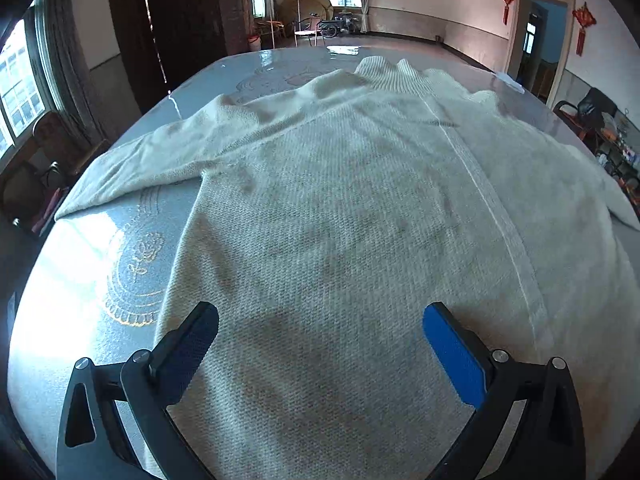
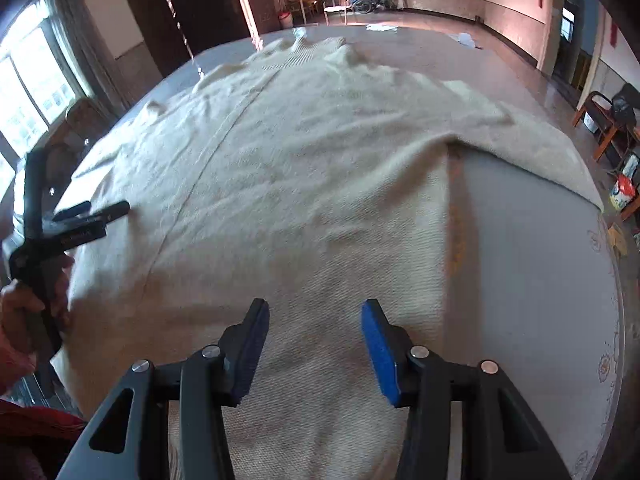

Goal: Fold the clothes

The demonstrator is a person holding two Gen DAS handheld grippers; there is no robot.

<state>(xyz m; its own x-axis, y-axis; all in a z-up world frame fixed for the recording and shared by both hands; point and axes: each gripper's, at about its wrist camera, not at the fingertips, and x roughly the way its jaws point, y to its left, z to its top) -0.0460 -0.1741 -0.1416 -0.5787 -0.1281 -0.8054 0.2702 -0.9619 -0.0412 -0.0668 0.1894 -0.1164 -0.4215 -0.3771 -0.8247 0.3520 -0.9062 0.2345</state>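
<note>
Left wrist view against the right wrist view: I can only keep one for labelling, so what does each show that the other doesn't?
Only the left wrist view shows the sweater's left sleeve stretched across the table, and the gold flower print beside it. Only the right wrist view shows the left gripper from outside, with the hand holding it, and the right sleeve. Both share the cream sweater lying flat, collar far, on the grey table, and open, empty jaws.

No lettering anywhere is legible; the left gripper's (image 2: 94,214) printed marking is blurred.
</note>
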